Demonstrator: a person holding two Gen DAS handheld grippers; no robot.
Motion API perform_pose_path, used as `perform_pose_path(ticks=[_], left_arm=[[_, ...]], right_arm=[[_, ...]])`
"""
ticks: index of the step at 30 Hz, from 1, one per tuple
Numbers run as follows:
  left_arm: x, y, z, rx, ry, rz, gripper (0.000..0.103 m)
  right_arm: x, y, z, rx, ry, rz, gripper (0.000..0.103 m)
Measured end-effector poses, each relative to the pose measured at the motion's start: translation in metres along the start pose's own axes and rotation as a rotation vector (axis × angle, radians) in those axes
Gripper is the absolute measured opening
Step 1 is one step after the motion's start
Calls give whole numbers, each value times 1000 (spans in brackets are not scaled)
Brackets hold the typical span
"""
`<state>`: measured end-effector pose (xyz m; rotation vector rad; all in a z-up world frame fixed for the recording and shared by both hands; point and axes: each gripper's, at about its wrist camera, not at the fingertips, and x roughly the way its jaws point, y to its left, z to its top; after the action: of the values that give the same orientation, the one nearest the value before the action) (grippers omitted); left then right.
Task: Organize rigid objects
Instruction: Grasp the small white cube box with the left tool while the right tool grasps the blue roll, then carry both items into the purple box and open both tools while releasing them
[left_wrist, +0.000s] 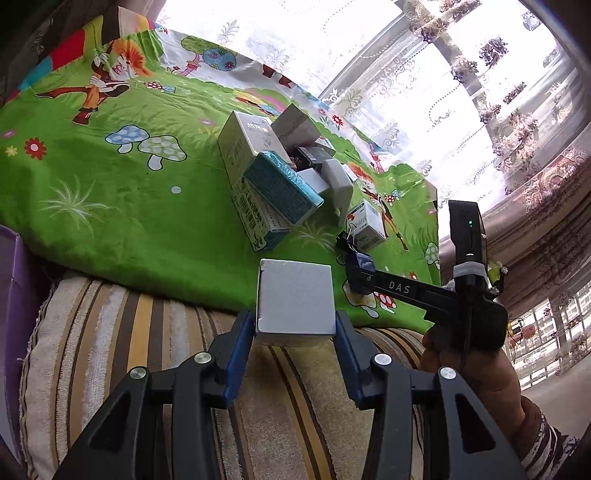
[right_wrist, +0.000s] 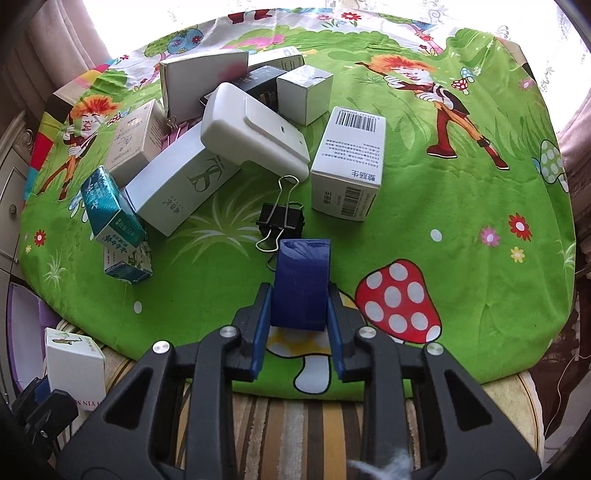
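Observation:
My left gripper is shut on a white box, held above the striped cushion; the same box shows at the lower left of the right wrist view. My right gripper is shut on a dark blue box, held just above the green cartoon cloth. It also shows in the left wrist view. A black binder clip lies just beyond the blue box. A pile of boxes lies on the cloth: a teal box, a long white box, a white plastic case and a barcode box.
A striped cushion lies under the cloth's near edge. A purple container stands at the left. Curtains hang behind the cloth. More small boxes stand at the back of the pile.

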<state>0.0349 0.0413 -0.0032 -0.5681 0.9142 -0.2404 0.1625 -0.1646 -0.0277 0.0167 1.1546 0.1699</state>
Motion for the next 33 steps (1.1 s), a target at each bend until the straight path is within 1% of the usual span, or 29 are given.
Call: perform_pose_path(ticks=[5, 8, 13, 18, 22, 26, 30, 33], left_arm=[[-9, 4, -5, -9, -20, 9, 45], [-18, 10, -7, -23, -46, 15, 45], [-41, 21, -8, -58, -112, 30, 45], [-70, 42, -7, -113, -189, 72, 45], [-95, 73, -6, -192, -254, 136, 45], [-121, 111, -8, -286, -312, 212, 45], [-145, 148, -15, -381, -348, 282, 45], [-160, 172, -22, -442, -370, 317, 45]], right_arm=[[-13, 5, -13, -5, -9, 38, 32], [-27, 14, -24, -28, -43, 75, 32], [-54, 39, -36, -108, -121, 110, 32], [-68, 70, -43, -195, -140, 172, 32], [-73, 105, -49, -281, -123, 239, 32], [-81, 146, -56, -374, -111, 317, 32], [-89, 197, -68, -489, -107, 401, 32], [-93, 236, -80, -574, -98, 461, 32]])
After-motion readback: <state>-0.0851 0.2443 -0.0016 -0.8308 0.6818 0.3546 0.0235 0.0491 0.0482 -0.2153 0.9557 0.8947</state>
